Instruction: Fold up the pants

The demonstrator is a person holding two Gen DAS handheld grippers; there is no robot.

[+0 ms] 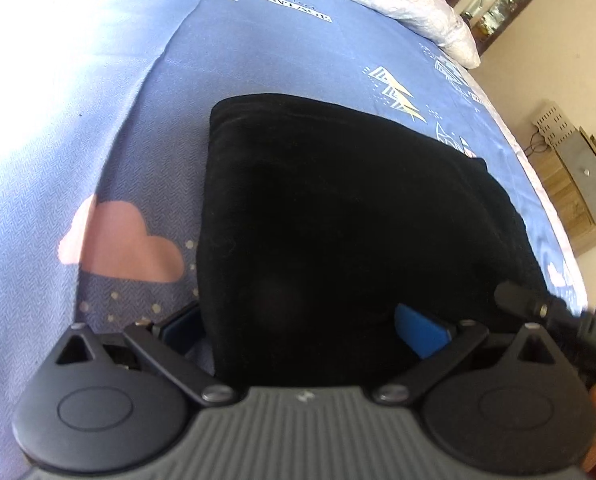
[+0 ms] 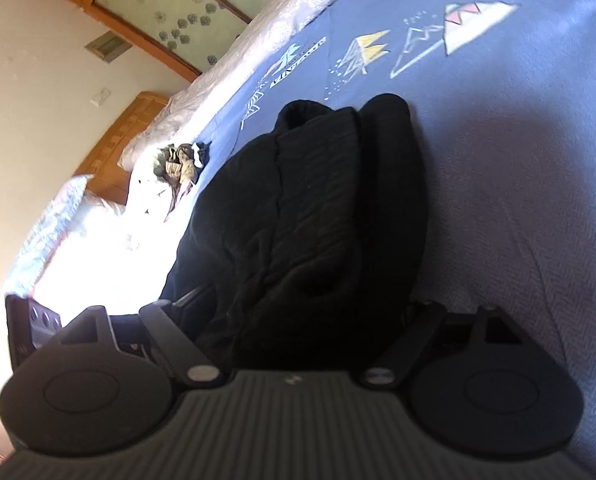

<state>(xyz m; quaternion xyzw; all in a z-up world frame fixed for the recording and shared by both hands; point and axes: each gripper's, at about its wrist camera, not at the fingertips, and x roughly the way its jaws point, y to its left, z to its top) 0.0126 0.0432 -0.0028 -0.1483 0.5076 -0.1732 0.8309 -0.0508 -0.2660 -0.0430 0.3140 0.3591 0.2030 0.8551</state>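
While pants (image 1: 338, 220) lie folded, clothes (image 2: 181, 164) sit nearby.

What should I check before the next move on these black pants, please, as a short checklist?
1. Black soft fabric pants lie folded into a compact bundle on the blue printed bedsheet: ok.
2. Left claw straddles the bundle's near edge, blue pads apart: ok.
3. Left claw pads pressing the cloth: cannot tell.
4. Right claw spread wide around the bundle's end: ok.
5. Right claw fingertips visible: not ok, hidden by dark cloth.
6. Crumpled brownish cloth lies apart from the pants: ok.
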